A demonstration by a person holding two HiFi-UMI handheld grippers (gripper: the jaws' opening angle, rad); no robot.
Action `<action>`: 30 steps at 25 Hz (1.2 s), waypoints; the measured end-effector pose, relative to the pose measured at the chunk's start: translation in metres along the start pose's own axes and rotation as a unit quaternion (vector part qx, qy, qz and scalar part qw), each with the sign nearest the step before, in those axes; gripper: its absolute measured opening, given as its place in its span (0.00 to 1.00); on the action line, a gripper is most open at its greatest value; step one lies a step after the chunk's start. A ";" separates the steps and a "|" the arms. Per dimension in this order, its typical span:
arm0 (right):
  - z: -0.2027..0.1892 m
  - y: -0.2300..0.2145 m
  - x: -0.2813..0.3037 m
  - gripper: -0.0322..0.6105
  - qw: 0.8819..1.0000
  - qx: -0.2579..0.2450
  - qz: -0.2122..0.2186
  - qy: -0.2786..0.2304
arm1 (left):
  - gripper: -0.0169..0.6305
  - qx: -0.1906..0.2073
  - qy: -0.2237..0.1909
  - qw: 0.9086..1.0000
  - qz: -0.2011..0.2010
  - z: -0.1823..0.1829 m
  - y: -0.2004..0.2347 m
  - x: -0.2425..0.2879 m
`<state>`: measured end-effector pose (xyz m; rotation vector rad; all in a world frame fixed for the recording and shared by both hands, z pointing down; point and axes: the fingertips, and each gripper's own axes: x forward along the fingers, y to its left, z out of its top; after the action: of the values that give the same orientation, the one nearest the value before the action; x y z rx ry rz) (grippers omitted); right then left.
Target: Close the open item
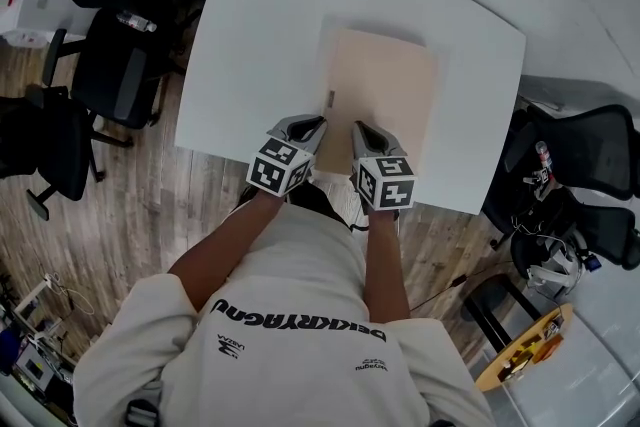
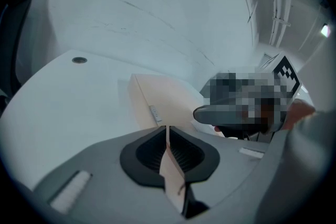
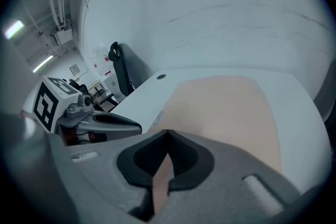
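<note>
The left gripper (image 2: 168,139) was pinched shut on a thin beige edge of the folder (image 1: 385,85). The right gripper (image 3: 165,160), just beside it, was clamped on that same near edge. The folder stretched away ahead of both on the white table (image 1: 250,55), with a small label (image 1: 330,98) just beyond the left gripper's tips.
</note>
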<state>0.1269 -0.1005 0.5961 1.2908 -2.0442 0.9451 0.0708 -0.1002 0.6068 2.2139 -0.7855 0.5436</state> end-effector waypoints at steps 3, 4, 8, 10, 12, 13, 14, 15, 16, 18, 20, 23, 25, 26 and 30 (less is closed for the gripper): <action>0.007 0.002 -0.006 0.05 1.000 0.002 0.001 -0.016 | 0.06 0.006 -0.007 1.000 0.002 0.006 -0.002 -0.005; 0.008 0.003 -0.008 0.05 1.000 0.001 0.001 -0.020 | 0.06 0.008 -0.009 1.000 0.003 0.008 -0.002 -0.007; 0.014 0.005 -0.015 0.05 0.999 -0.001 -0.002 -0.037 | 0.05 0.016 -0.017 1.000 0.006 0.014 -0.006 -0.014; 0.017 0.006 -0.019 0.05 0.999 -0.002 -0.004 -0.046 | 0.05 0.020 -0.022 1.000 0.007 0.018 -0.008 -0.018; 0.021 0.007 -0.023 0.05 0.998 -0.003 -0.005 -0.056 | 0.05 0.025 -0.028 0.999 0.008 0.022 -0.011 -0.022; 0.024 0.008 -0.026 0.05 0.998 -0.003 -0.005 -0.061 | 0.05 0.028 -0.031 0.999 0.009 0.025 -0.012 -0.024; 0.026 0.009 -0.028 0.05 0.998 -0.003 -0.005 -0.067 | 0.05 0.030 -0.033 0.999 0.010 0.027 -0.013 -0.026; 0.028 0.010 -0.030 0.05 0.997 -0.003 -0.006 -0.072 | 0.05 0.033 -0.036 0.999 0.011 0.030 -0.014 -0.029; 0.030 0.011 -0.031 0.05 0.997 -0.002 -0.006 -0.077 | 0.04 0.036 -0.039 0.999 0.012 0.032 -0.015 -0.031; 0.033 0.014 -0.034 0.05 0.996 -0.003 -0.007 -0.086 | 0.04 0.042 -0.046 0.998 0.013 0.037 -0.017 -0.037; 0.037 0.018 -0.039 0.05 0.995 -0.003 -0.007 -0.096 | 0.04 0.048 -0.052 0.997 0.013 0.041 -0.019 -0.043; 0.045 0.022 -0.046 0.05 0.994 -0.003 -0.008 -0.113 | 0.04 0.057 -0.061 0.996 0.012 0.050 -0.023 -0.049; 0.049 0.024 -0.052 0.05 0.992 -0.002 -0.010 -0.124 | 0.04 0.062 -0.067 0.996 0.011 0.054 -0.027 -0.053; 0.051 0.024 -0.054 0.05 0.992 -0.002 -0.011 -0.129 | 0.04 0.064 -0.070 0.995 0.010 0.057 -0.029 -0.055; 0.059 0.023 -0.064 0.05 0.989 0.006 -0.014 -0.149 | 0.04 0.075 -0.082 0.994 0.007 0.067 -0.036 -0.062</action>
<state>0.1268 -0.1058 0.5061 1.5407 -2.2379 0.7897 0.0598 -0.1071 0.5095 2.4163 -0.8705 0.4445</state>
